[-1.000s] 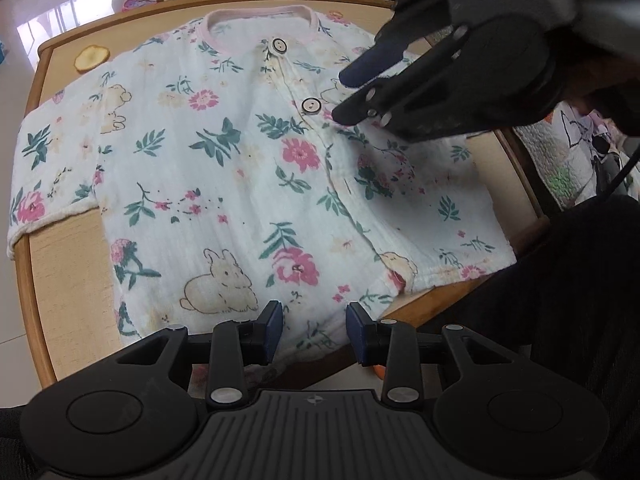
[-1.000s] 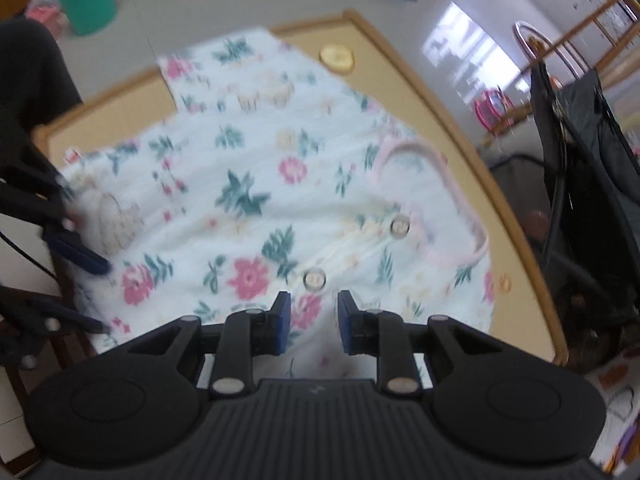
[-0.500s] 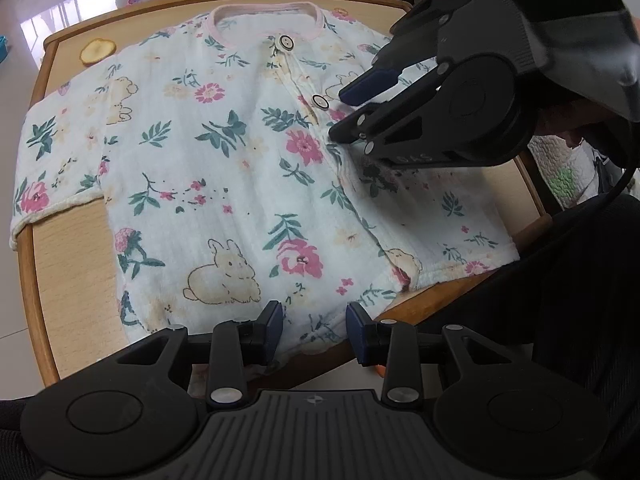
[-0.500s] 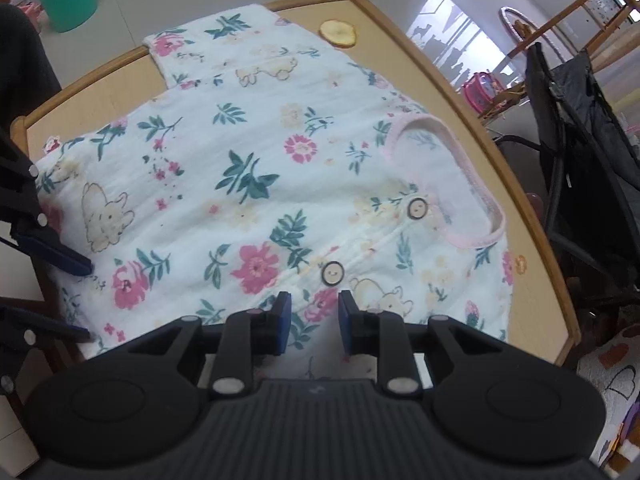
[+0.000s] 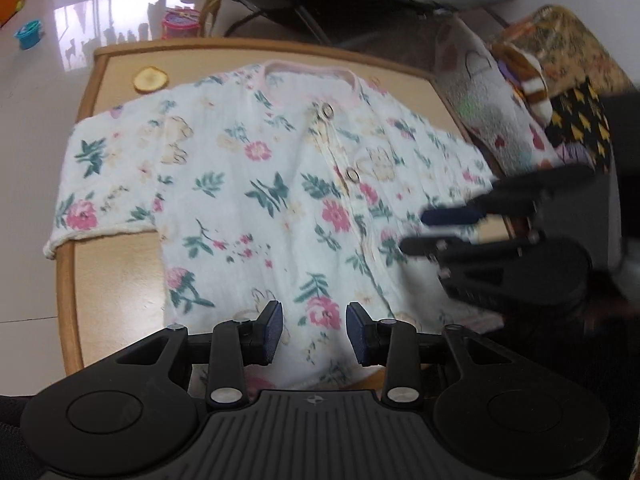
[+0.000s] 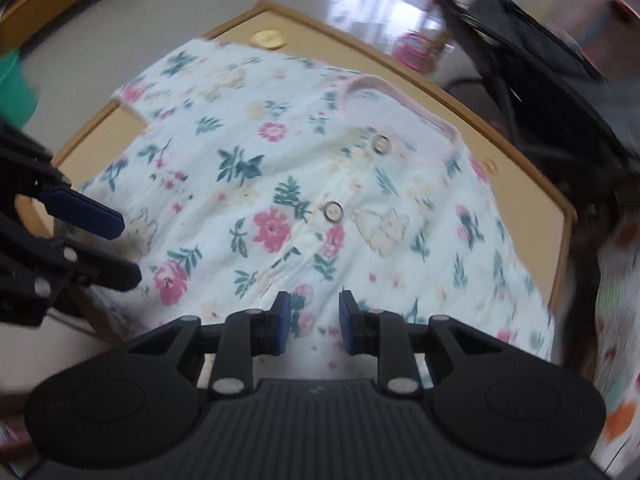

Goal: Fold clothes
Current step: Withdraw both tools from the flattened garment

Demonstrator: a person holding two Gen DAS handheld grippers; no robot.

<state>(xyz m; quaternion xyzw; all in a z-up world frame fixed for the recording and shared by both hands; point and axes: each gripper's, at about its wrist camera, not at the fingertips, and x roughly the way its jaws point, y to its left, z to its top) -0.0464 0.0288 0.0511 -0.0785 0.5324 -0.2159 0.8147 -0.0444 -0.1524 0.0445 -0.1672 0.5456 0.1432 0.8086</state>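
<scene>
Right gripper [image 5: 416,230] withdrawn from buttons to 3 o'clock. Both sets of tongs released, empty. Shirt [image 5: 280,200] flat, unfolded; all folding outstanding.

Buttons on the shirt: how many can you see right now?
2. One button sits just below the pink collar; the other is lower on the placket, beside a pink flower. The grippers cover the hem, so more may be hidden.

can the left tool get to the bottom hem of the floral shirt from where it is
Probably yes. The left tool hovers open right over the floral shirt's near hem, nothing lies on the cloth there, and the right tool is off to the side.
</scene>
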